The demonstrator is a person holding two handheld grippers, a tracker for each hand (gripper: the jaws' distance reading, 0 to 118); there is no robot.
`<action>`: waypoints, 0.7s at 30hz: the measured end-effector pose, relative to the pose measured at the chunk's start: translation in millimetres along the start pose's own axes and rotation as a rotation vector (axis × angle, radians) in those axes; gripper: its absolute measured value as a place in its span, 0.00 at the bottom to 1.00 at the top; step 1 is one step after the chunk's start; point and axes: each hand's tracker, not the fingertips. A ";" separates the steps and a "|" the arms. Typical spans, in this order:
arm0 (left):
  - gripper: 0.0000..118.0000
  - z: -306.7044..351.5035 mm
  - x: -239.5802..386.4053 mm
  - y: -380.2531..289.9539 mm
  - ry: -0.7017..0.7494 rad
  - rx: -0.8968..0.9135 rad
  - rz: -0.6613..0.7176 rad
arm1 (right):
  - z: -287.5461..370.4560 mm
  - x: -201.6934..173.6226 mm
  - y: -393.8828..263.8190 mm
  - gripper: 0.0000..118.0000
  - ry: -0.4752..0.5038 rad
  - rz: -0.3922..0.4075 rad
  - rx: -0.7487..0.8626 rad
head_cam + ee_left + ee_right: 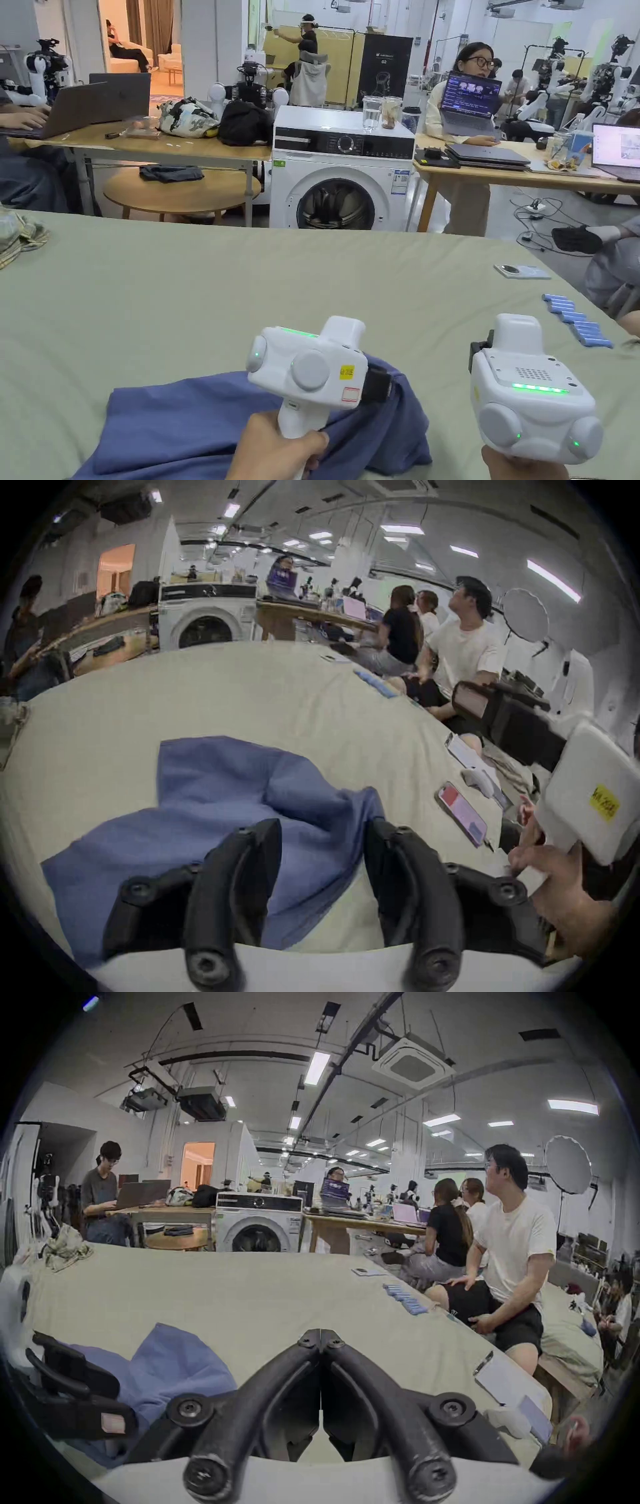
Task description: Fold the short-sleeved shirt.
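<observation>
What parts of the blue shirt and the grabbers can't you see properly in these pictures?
- Shirt: head view, near part cut off by the bottom edge; the left gripper and hand cover its middle.
- Shirt sleeves and collar: bunched folds hide them in all views.
- Right gripper: head view, its white body hides the jaws.

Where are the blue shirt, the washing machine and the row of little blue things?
blue shirt [187, 419]: head view, flat middle of the cloth.
washing machine [337, 206]: head view, round door.
row of little blue things [578, 326]: head view, middle of the row.
</observation>
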 end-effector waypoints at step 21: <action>0.00 173.1 -180.2 -45.4 0.479 0.126 0.250 | 4.7 -88.9 13.3 0.00 0.206 -0.009 0.002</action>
